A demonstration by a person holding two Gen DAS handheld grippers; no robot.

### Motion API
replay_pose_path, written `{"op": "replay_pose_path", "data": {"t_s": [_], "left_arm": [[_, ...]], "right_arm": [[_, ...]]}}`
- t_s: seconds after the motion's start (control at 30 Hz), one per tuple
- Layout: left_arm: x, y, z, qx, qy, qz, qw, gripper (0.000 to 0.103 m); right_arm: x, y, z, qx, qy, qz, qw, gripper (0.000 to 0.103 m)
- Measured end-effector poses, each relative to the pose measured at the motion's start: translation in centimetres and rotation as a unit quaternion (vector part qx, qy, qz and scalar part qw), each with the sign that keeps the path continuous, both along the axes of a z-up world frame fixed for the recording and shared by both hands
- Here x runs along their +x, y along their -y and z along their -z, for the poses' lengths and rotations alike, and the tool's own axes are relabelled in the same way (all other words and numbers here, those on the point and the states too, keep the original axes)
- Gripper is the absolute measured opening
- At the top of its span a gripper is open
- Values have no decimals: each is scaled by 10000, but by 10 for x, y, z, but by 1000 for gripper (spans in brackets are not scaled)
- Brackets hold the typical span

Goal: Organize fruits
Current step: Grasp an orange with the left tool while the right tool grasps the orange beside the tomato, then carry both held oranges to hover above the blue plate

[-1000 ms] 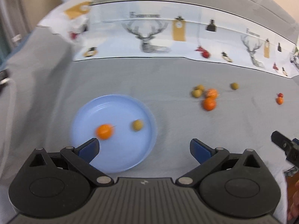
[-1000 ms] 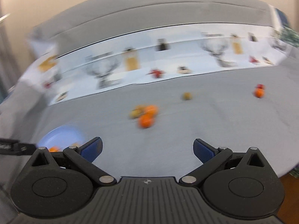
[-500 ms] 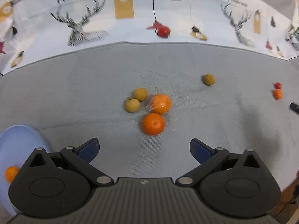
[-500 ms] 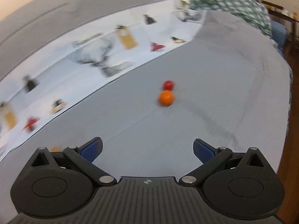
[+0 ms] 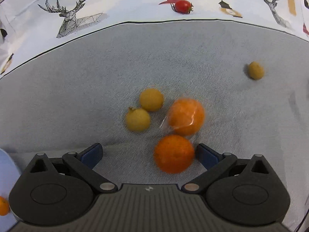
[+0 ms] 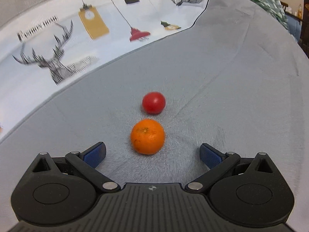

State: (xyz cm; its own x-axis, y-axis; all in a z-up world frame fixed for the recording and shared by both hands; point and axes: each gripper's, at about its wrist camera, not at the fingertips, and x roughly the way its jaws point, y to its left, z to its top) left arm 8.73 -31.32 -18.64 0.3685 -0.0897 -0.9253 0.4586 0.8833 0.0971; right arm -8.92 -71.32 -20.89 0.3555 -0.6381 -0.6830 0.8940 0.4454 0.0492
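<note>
Little looks sorted: one small orange (image 5: 3,205) sits on the blue plate (image 5: 7,166); the left gripper (image 5: 148,153), spread wide, nears a bare orange (image 5: 173,153) beside a wrapped orange (image 5: 186,117) and two yellow fruits (image 5: 138,119); the right gripper (image 6: 152,153), equally spread, frames a mandarin (image 6: 147,136) before a cherry tomato (image 6: 154,102).

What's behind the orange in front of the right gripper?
Just beyond the orange sits a red tomato, apart from it, both on the grey cloth. Farther back lies the printed white cloth. The strip of cloth directly behind the orange's base is hidden.
</note>
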Motion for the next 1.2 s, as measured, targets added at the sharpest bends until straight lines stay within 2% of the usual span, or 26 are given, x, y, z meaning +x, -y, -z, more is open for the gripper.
{"op": "replay_pose_path", "data": {"t_s": [0.07,0.1,0.13,0.17,0.2,0.23,0.3,0.53,0.67,0.77,0.9,1.0,1.1,1.2], "left_arm": [[5,1,0,-3,-99,-60,9999,103],[6,1,-1,-9,-141,-47,9999,100],[6,-1,-4,-115,-151,8,9998,83],[2,-4,-10,-262,-124,72,9996,61],[1,-5,-14,-337,-139,178,9992,45],[-1,-6,-17,-399,-201,251,9987,41],[-4,-13,-22,-615,-247,192,9976,41],[-15,-22,-41,-687,6,288,9972,41],[-33,-39,-71,-805,139,380,9959,41],[-52,-62,-97,-945,197,387,9946,41],[-77,-103,-130,-1027,275,260,9940,41],[-97,-139,-150,-1080,314,135,9936,41],[-114,-174,-167,-1094,427,36,9931,41],[-130,-210,-183,-1014,557,-137,9932,41]], "right_arm": [[5,-3,1,-192,-71,-115,9997,102],[4,-3,1,-172,-29,-102,9998,99],[1,-5,-2,-240,-7,-58,9997,91],[0,-9,-4,-363,-28,-44,9993,58],[-2,-11,-7,-407,-72,-111,9991,37],[-2,-14,-8,-436,-170,-124,9988,37],[-6,-18,-9,-461,-181,-146,9987,37],[-19,-46,-22,-411,-212,-371,9982,37],[-33,-85,-54,-339,193,-836,9957,37],[-45,-128,-83,-299,611,-1289,9893,37],[-60,-198,-122,-179,1192,-1939,9736,37],[-71,-259,-152,-272,1520,-2470,9566,37],[-81,-317,-175,-223,1744,-2950,9392,37],[-88,-371,-189,127,1826,-3439,9210,37]]}}
